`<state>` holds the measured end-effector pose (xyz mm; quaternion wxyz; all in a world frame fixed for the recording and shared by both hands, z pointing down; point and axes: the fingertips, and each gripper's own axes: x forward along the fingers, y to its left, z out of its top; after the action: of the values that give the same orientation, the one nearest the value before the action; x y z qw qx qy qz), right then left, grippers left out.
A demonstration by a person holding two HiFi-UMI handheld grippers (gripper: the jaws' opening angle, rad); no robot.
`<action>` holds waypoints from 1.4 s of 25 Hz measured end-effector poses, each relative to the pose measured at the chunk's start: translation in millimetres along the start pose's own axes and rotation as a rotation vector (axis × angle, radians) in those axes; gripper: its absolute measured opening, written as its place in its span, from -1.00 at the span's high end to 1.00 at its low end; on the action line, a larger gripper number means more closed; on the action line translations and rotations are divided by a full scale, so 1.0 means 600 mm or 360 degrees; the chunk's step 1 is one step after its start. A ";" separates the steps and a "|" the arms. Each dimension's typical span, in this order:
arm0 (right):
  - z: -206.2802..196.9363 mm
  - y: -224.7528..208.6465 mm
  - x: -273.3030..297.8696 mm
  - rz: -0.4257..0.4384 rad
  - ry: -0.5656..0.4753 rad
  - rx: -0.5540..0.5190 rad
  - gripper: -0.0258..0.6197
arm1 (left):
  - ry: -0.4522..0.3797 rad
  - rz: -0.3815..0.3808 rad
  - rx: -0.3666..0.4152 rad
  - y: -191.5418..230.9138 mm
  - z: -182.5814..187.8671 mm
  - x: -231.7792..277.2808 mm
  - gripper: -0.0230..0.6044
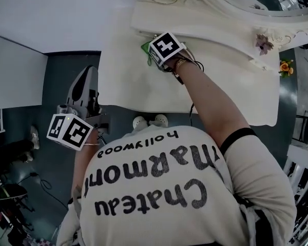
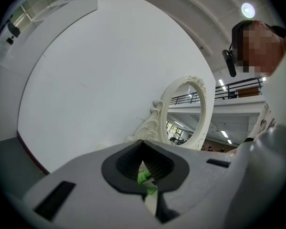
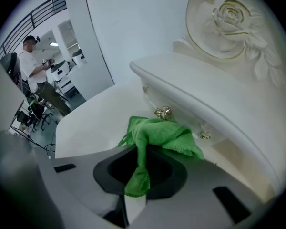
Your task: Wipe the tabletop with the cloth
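A crumpled green cloth (image 3: 164,135) lies on the white tabletop (image 3: 93,123), close to a small drawer box at the back. My right gripper (image 3: 138,165) is shut on a strand of the cloth that hangs down between its jaws. In the head view the right gripper (image 1: 150,55) rests at the table's back edge, with the green cloth (image 1: 145,48) peeking out by its marker cube. My left gripper (image 1: 89,73) hangs off the table's left side over the dark floor, jaws together and holding nothing. In its own view the left gripper (image 2: 144,168) points up at the wall.
An oval mirror (image 2: 186,111) in a carved white frame stands behind the table. The drawer box carries a gold knob (image 3: 163,112). Flower ornaments (image 1: 263,43) sit at the back right. Two round knobs (image 1: 149,121) show under the front edge. A person (image 3: 33,66) stands far off.
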<state>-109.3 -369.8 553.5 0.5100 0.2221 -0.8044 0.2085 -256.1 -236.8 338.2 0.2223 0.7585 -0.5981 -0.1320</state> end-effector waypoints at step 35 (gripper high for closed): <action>-0.123 -0.108 -0.071 -0.0125 -0.0146 0.0486 0.72 | 0.0041 -0.0170 0.0021 -0.060 -0.004 0.022 0.90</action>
<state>-2.3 -374.8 550.4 0.4408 0.3377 -0.7765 0.2979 -221.5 -242.4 323.2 0.2176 0.7925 -0.5547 -0.1301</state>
